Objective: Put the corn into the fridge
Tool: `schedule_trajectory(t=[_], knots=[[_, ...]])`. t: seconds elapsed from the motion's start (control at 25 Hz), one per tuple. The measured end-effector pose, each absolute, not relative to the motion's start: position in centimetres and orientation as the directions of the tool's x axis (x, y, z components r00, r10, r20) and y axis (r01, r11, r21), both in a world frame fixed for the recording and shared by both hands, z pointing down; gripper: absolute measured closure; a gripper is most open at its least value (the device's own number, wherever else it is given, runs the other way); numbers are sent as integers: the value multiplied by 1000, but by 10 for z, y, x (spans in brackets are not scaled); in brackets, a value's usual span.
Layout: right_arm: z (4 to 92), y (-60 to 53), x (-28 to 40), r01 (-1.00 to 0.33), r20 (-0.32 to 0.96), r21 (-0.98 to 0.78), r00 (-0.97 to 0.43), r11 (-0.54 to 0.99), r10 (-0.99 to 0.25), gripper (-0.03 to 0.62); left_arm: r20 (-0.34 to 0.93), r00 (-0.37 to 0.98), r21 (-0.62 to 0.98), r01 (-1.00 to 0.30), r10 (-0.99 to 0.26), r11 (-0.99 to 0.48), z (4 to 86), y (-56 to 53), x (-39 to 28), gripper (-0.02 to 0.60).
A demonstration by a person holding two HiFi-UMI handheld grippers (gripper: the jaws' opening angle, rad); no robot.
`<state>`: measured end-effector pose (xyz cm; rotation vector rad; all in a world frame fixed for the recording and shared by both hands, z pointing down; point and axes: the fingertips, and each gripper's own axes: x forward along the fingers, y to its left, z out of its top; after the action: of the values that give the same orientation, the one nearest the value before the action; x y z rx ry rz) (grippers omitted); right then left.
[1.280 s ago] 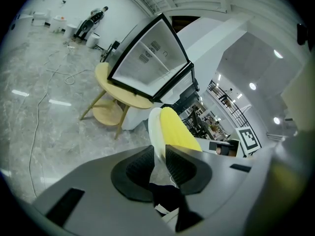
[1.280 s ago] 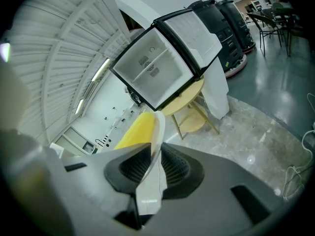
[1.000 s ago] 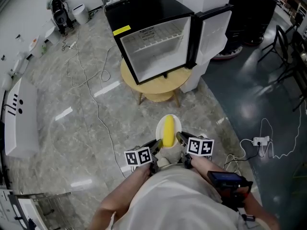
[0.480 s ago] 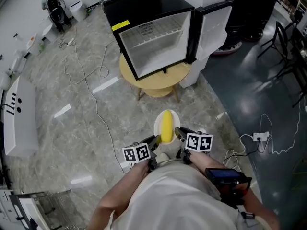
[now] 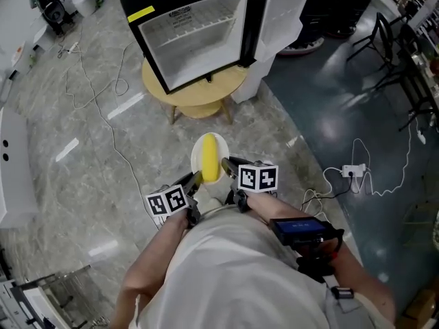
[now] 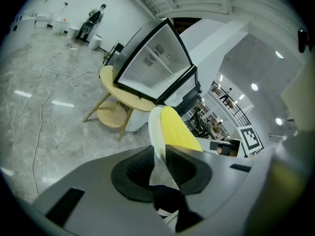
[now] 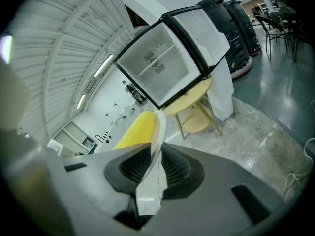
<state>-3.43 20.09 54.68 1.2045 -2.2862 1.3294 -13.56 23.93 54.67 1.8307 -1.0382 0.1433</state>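
Both claws are carrying one load. The left claw (image 5: 195, 180) is clamped on the near-left rim of the white plate (image 5: 195, 149), and the left gripper view shows its jaws pinching the thin edge. The right claw (image 5: 229, 162) is clamped the same way on the opposite rim. The corn (image 5: 210, 157) lies lengthwise on the plate, yellow and unhusked as far as we can tell, held in the air above the floor and short of the round wooden tabletop (image 5: 199, 103). Against the frames a second back, the fridge (image 5: 195, 36) and its open door (image 5: 278, 16) have slid up and to the left in the head view, and the plate has moved with them. The gap from plate to tabletop looks about the same, so we judge this a turn or step in mid-carry, not yet the final reach. The fridge cavity stands open with its wire shelf (image 5: 195, 25) bare. What remains is the approach and sliding the plate in level, so the corn does not roll.
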Motion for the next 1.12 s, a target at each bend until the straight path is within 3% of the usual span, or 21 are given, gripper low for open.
schedule_trajectory(t=[1.12], knots=[[553,130,-8,-724,544,-630,-670,282,-505,533,528,589,683,-723,-612,-107,557,175,-105,502]])
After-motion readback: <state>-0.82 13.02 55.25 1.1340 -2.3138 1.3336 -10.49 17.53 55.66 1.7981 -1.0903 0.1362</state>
